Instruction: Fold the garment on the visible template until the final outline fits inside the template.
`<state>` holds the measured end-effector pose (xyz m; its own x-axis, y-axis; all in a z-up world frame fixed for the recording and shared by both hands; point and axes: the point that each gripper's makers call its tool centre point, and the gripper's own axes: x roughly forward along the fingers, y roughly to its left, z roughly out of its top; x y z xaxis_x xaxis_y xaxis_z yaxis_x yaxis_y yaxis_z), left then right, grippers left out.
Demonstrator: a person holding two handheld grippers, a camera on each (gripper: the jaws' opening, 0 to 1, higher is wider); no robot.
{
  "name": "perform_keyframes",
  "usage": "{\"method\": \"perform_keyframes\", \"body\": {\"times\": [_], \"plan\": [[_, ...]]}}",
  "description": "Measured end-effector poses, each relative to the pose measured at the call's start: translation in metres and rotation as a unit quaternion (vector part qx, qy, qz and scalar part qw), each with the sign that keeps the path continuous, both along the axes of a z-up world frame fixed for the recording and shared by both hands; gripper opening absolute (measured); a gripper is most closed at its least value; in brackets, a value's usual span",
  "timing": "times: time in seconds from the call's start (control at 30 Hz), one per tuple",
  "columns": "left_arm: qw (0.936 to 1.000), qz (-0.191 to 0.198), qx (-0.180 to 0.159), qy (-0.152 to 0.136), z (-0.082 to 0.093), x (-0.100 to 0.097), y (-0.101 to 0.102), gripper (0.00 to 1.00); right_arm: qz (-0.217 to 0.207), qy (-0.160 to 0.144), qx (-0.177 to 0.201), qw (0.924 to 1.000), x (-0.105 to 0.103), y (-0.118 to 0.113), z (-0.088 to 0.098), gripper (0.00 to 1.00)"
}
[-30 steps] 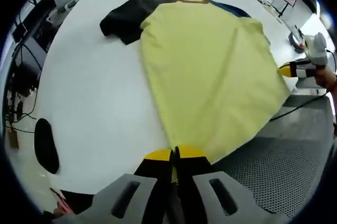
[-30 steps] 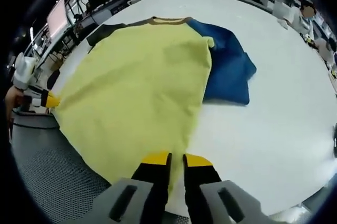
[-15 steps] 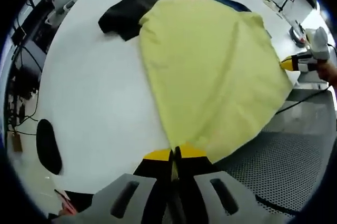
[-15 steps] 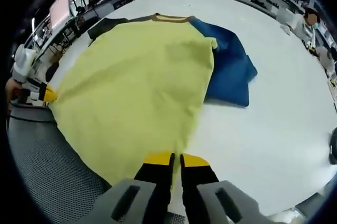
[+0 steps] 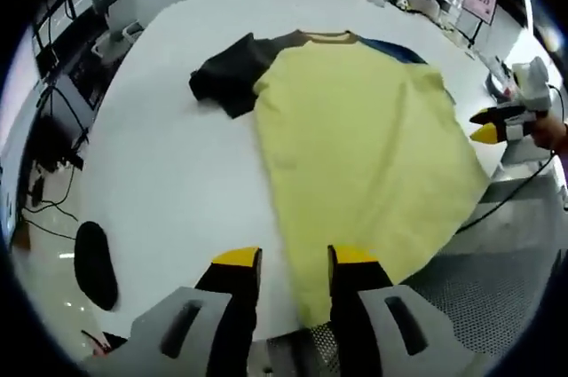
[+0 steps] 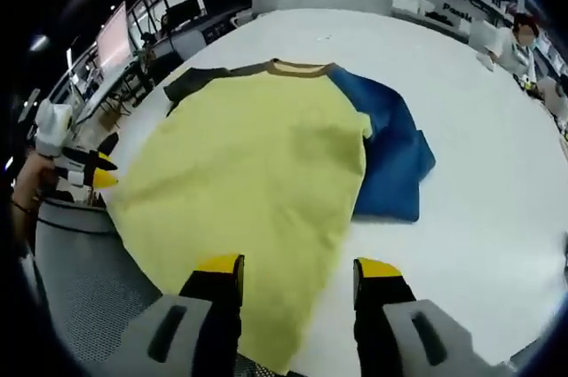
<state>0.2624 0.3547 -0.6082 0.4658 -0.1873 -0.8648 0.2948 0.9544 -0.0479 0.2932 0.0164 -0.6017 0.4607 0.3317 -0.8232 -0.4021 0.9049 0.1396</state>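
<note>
A dark oval pad [image 5: 95,263] is lying on the white table [image 5: 151,173]; monitors [image 6: 113,35] are glowing beyond.

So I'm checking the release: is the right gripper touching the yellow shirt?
Apart. In the right gripper view, the open right gripper hangs above the yellow shirt, its hem lying flat between the jaws.

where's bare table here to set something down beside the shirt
Bare white table lies between the black sleeve and the dark oval object. More lies beyond the blue sleeve, toward the far table edge. The near edge is crowded: the yellow shirt body hangs over it.
</note>
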Motion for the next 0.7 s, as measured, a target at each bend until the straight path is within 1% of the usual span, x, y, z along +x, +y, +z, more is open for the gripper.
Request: {"method": "perform_keyframes", "body": {"times": [0.03, 0.1, 0.17, 0.2, 0.23, 0.3, 0.4, 0.47, 0.5, 0.6, 0.7], "plan": [[0.9998, 0.017, -0.002, -0.012, 0.003, 0.008, 0.002, 0.41, 0.001, -0.005, 0.003, 1.0, 0.004, 0.001, 0.004, 0.48], [0.9995, 0.016, -0.008, -0.025, 0.007, 0.016, 0.003, 0.52, -0.003, -0.012, 0.006, 0.9999, 0.012, 0.002, 0.008, 0.54], [0.9977, 0.039, -0.029, -0.047, 0.014, 0.029, 0.003, 0.57, -0.006, -0.02, 0.007, 0.9998, 0.019, 0.002, 0.012, 0.59], [0.9976, 0.033, -0.032, -0.052, 0.017, 0.032, 0.002, 0.61, -0.006, -0.021, 0.007, 0.9997, 0.023, 0.001, 0.012, 0.61], [0.9972, 0.038, -0.034, -0.054, 0.019, 0.036, 0.004, 0.64, -0.007, -0.023, 0.008, 0.9997, 0.025, 0.001, 0.012, 0.62], [0.9966, 0.034, -0.029, -0.07, 0.024, 0.044, 0.005, 0.7, -0.011, -0.025, 0.012, 0.9996, 0.029, 0.001, 0.015, 0.65], [0.9959, 0.034, -0.027, -0.079, 0.029, 0.051, 0.008, 0.78, -0.02, -0.038, 0.024, 0.9988, 0.04, 0.002, 0.02, 0.77], [0.9954, 0.037, -0.029, -0.083, 0.03, 0.055, 0.008, 0.81, -0.026, -0.043, 0.028, 0.9984, 0.045, 0.001, 0.022, 0.81], [0.9947, 0.04, -0.037, -0.087, 0.031, 0.06, 0.007, 0.82, -0.028, -0.044, 0.028, 0.9982, 0.049, 0.0, 0.022, 0.83], [0.9941, 0.045, -0.042, -0.089, 0.031, 0.067, 0.008, 0.83, -0.027, -0.039, 0.025, 0.9986, 0.055, -0.003, 0.02, 0.86], [0.9936, 0.045, -0.04, -0.095, 0.032, 0.074, 0.008, 0.85, -0.025, -0.039, 0.024, 0.9986, 0.063, -0.006, 0.02, 0.88]]}}
